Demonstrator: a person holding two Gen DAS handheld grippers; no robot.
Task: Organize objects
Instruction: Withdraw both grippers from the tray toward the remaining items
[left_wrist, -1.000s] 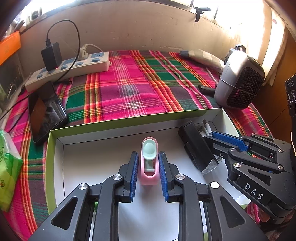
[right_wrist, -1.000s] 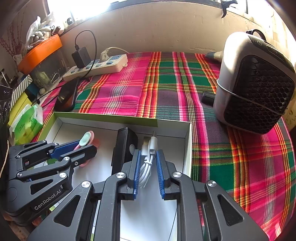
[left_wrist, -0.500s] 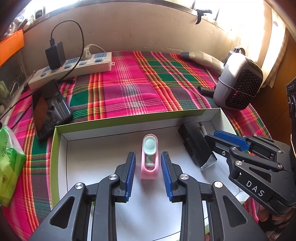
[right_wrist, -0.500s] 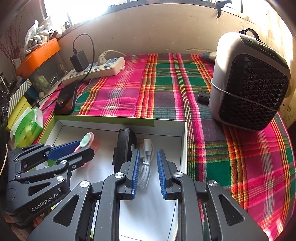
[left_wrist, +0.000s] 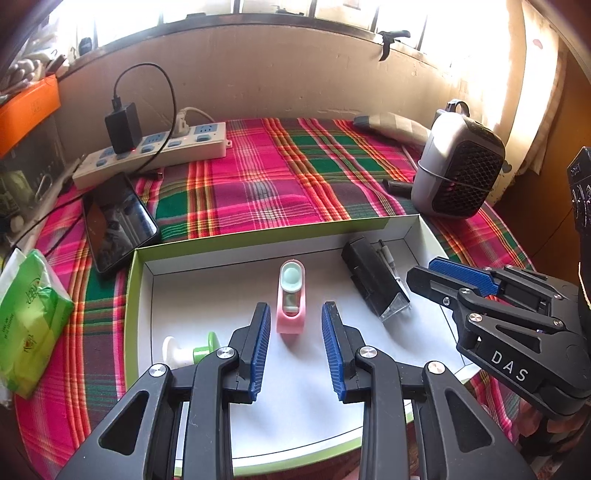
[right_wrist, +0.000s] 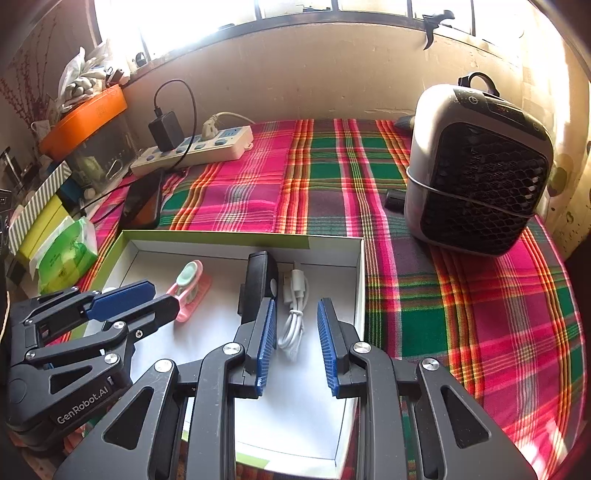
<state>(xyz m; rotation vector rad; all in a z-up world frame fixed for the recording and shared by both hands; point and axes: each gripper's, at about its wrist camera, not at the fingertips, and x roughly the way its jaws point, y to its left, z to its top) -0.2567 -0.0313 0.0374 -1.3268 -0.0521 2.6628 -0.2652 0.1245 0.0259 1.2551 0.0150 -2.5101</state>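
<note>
Left gripper (left_wrist: 293, 347): matte black linkage frame, two angular arms with triangular cut-outs behind the fingers. Round silver screw heads sit at each pivot, two per side. Inner finger faces carry blue ribbed pads (left_wrist: 259, 350). Seen side-on from the right wrist camera, its housing bears white lettering "GenRobot.AI" on the lower edge, with smaller silver screws along the arm.

Right gripper (right_wrist: 295, 343): same black frame, same triangular cut-outs, silver pivot screws and blue ribbed pads (right_wrist: 267, 341). Seen side-on from the left wrist camera, its housing reads "DAS" in white capitals
</note>
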